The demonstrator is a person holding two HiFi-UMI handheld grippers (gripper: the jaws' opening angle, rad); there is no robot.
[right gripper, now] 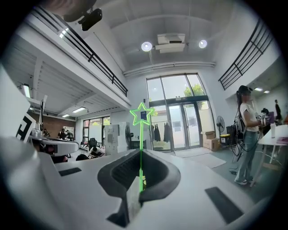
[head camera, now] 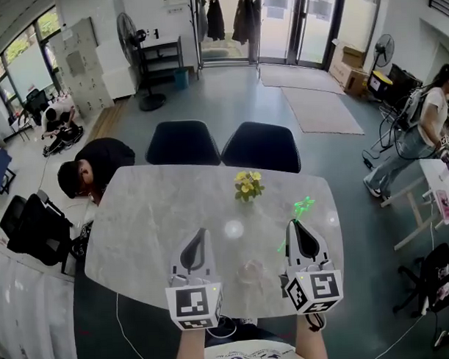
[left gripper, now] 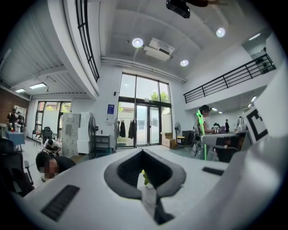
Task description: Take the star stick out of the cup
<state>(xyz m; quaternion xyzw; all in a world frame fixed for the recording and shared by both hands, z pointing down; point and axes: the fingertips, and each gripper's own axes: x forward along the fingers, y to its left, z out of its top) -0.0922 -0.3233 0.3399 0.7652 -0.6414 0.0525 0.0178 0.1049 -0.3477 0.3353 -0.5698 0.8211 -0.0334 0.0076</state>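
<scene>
Found the right gripper (head camera: 294, 228) clenched tight on the thin green stem of the star stick (head camera: 304, 206), star end up and leaning away over the pale marble table (head camera: 152, 214). Confirmed it in the right gripper view: stem (right gripper: 141, 143) pinched at the very tips of that gripper (right gripper: 137, 188), nothing else between the jaws. Noted the left gripper (head camera: 203, 233) closed on nothing, held over the near part of the table, well apart from the stick. Checked the left gripper view too: tips (left gripper: 148, 193) together, only far-off room beyond.

Made out a faint clear cup (head camera: 251, 272) between the two grippers, near the table's front edge (outline hard to read against the marble). Judged the stick's lower end to be out of the cup and close beside the right gripper, so counted the lift as all but done.

Worried about three things from here:
- Risked a pivot or slip of so slim a stem, gripped only at the tips, on any quick tilt or swing.
- Risked a knock to the light cup from the trailing lower end on a sideways sweep, with the shut left gripper not bracing it.
- Risked a brush against the yellow flowers (head camera: 247, 185) farther along the table on a reach too far forward.
</scene>
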